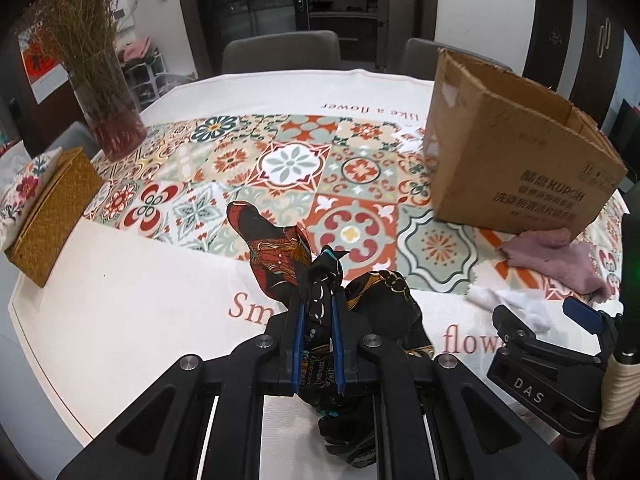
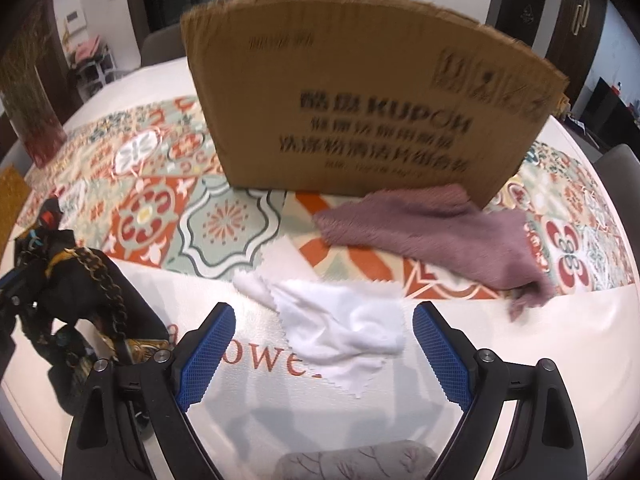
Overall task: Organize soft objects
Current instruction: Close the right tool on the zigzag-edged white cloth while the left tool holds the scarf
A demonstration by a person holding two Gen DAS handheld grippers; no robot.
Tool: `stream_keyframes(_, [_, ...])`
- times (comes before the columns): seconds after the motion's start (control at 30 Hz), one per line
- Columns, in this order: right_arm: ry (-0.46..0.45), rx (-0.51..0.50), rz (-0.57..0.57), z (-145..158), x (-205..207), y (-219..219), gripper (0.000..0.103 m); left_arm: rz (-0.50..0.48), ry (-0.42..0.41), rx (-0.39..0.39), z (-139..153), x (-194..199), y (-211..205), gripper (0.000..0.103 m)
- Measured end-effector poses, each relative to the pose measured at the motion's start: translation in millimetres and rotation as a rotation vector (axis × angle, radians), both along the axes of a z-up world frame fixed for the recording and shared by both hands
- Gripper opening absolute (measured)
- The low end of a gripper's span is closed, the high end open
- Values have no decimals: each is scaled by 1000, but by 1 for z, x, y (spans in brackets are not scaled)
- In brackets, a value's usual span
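I had the left gripper (image 1: 318, 300) clamped on the dark patterned scarf (image 1: 280, 246), bunched between its pads for carrying to the cardboard box (image 1: 516, 164), while the right gripper (image 2: 324, 332), spread wide, straddled the white cloth (image 2: 340, 324) lying on the table (image 2: 280, 412).

Matte black linkage arms fill the bottom of the left wrist view, each joint capped with a round silver screw, and the left gripper (image 1: 318, 300) carries two slim black fingers (image 1: 297, 344) edged in bright blue. At the lower right of that frame sits the right gripper (image 1: 536, 332), a black block lettered "DAS" in white with a blue pad on top. In its own view, lower centre, its fingers (image 2: 208, 354) wear blue cross-hatched pads on black arms with silver pivot screws.
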State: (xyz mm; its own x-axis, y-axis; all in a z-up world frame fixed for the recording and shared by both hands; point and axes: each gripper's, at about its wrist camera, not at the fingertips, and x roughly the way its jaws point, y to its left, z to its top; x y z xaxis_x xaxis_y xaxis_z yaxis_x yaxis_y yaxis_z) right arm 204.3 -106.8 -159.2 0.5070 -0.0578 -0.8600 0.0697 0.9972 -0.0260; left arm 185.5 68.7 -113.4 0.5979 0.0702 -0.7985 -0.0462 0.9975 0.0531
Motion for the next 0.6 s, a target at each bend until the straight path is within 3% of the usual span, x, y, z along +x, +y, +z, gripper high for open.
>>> stream_keyframes(0.17, [32, -13, -2, -11, 3, 4, 90, 5, 20, -1, -8, 2, 4, 13])
stream_keyframes(0.37, [79, -9, -6, -24, 9, 3, 73, -6, 26, 4, -11, 4, 0, 13])
stream_keyframes(0.47, [82, 1, -10, -27, 10, 2, 70, -12, 32, 6, -13, 5, -2, 13])
stream_keyframes(0.6, [73, 17, -2, -26, 9, 0, 40, -15, 33, 7, -12, 5, -5, 13])
